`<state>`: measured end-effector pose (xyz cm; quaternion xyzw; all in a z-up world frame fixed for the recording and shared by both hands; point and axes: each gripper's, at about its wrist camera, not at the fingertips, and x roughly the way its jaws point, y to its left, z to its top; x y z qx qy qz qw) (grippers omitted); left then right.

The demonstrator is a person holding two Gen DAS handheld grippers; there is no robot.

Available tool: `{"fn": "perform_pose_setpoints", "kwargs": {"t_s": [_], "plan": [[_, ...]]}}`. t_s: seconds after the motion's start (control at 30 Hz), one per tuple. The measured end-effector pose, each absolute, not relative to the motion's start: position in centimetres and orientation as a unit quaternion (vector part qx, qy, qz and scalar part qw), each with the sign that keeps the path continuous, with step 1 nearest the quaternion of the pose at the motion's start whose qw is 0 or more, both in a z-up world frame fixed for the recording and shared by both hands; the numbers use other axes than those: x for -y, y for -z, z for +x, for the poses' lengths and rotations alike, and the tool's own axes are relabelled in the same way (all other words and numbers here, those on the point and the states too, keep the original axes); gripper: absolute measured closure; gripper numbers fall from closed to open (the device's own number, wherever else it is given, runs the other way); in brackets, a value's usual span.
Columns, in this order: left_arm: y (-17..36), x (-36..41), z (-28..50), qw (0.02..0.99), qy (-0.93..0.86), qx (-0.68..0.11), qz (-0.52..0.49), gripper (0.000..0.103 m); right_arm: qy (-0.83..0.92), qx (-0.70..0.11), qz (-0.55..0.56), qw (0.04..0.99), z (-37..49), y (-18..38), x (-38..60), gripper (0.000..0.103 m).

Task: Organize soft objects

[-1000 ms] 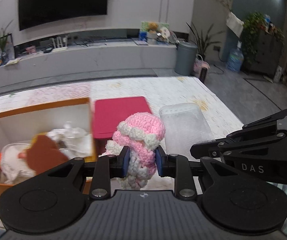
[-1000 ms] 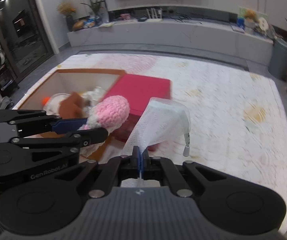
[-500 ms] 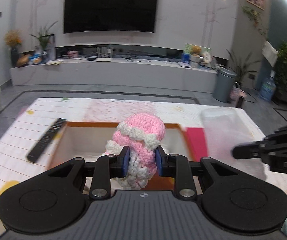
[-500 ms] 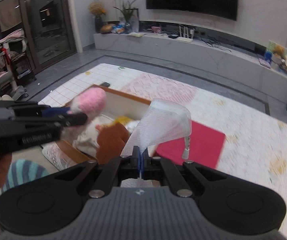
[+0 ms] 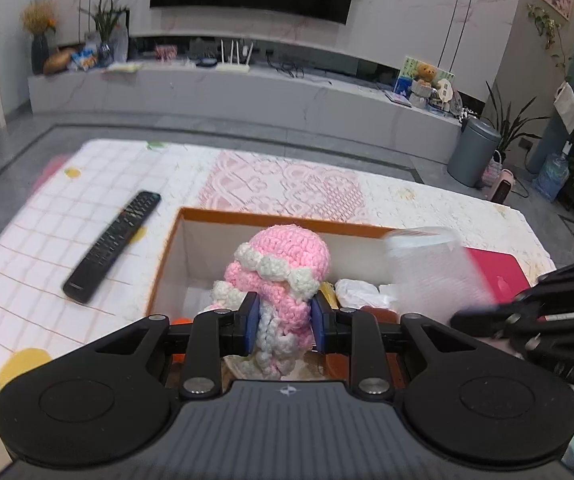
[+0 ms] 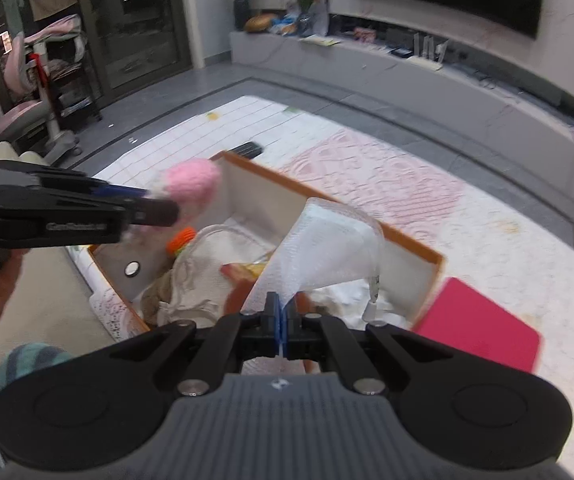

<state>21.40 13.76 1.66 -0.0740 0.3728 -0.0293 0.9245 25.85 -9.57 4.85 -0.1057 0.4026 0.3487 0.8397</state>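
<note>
- Left claw [image 5: 283, 318] pinches the squishy pink-and-white knitted yarn toy [image 5: 279, 276] at its middle.
- Right claw [image 6: 281, 320] is pressed together on a light, floppy white mesh pouch [image 6: 323, 256], box [image 6: 415, 248] at 12 o'clock.

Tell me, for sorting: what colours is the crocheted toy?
Pink with white trim; left wrist view.

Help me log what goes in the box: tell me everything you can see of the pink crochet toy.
The pink crochet toy is soft knitted yarn: a rounded pink head with a cream scalloped trim, and pink and white strands hanging below. The left hand-held gripper pinches it at the neck between blue pads, holding it upright in the air over the orange-rimmed box. Nothing else touches it. The right wrist view shows it blurred.
</note>
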Motion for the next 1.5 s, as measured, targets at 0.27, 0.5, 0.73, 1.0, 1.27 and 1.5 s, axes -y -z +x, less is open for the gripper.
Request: {"fn": "perform_pose_setpoints", "kwargs": {"t_s": [0.27,0.5,0.73,1.0,1.27,1.5], "plan": [[1.4,-14.4,25.8,0.911,0.02,-0.408,-0.065,0.073,-0.347,-0.429,-0.106,0.827,29.1,-1.8,6.4,0.103],[3.6,-14.5,27.1,0.901,0.024,-0.428,-0.063,0.064,-0.327,-0.461,-0.097,0.819,31.8,0.7,6.3,0.101],[2.1,-14.3,25.9,0.909,0.022,-0.411,-0.064,0.044,-0.32,-0.454,-0.092,0.827,31.4,0.1,6.3,0.064],[-2.9,-13.7,22.2,0.932,0.019,-0.358,-0.063,0.036,-0.299,-0.413,-0.082,0.857,28.7,-3.9,8.1,0.052],[-8.3,-10.3,16.4,0.958,0.039,-0.281,-0.036,0.036,-0.247,-0.336,-0.062,0.907,22.9,-9.4,12.9,0.033],[-9.9,-6.9,11.3,0.974,0.022,-0.226,-0.004,0.036,-0.187,-0.288,-0.032,0.939,16.8,-11.8,18.8,0.03]]}}
